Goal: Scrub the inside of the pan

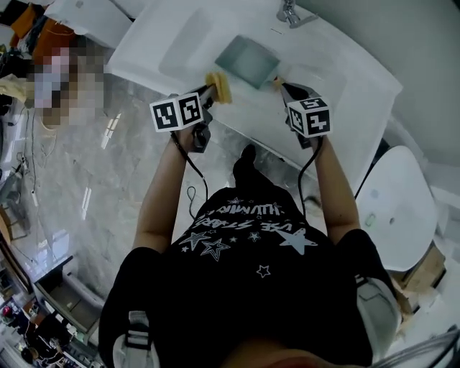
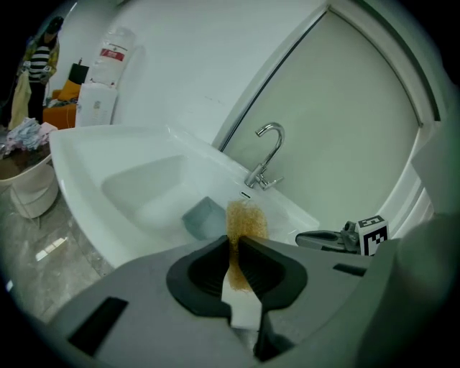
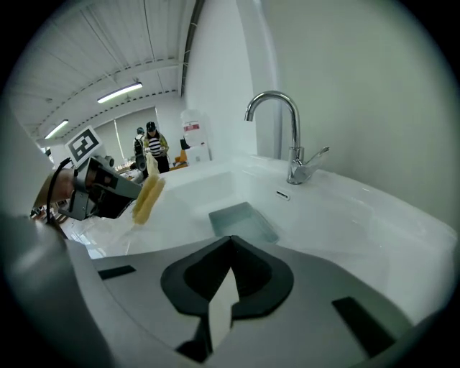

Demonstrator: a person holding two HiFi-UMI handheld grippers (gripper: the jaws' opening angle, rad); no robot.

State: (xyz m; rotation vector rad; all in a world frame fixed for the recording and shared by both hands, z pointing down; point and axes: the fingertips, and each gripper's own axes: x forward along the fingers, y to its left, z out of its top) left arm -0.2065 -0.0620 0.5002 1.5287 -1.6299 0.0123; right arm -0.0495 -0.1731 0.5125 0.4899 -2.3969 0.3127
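A teal rectangular pan (image 1: 246,61) lies in the white sink (image 1: 345,79), showing too as the pan (image 2: 205,218) and the pan (image 3: 243,221). My left gripper (image 1: 210,90) is shut on a yellow sponge (image 1: 220,85), held in the air over the sink's front rim, left of the pan. The sponge (image 2: 246,224) sticks out past the left gripper (image 2: 236,243). My right gripper (image 1: 282,87) hovers at the pan's near right corner, jaws shut with nothing visible between them. The right gripper (image 3: 230,241) points at the pan's near edge; whether it touches is hidden.
A chrome faucet (image 3: 287,136) stands at the back of the sink, the faucet (image 1: 290,13) beyond the pan. A white oval fixture (image 1: 397,205) sits right of the person. Marble floor (image 1: 93,180) spreads to the left. People (image 3: 149,146) stand far off.
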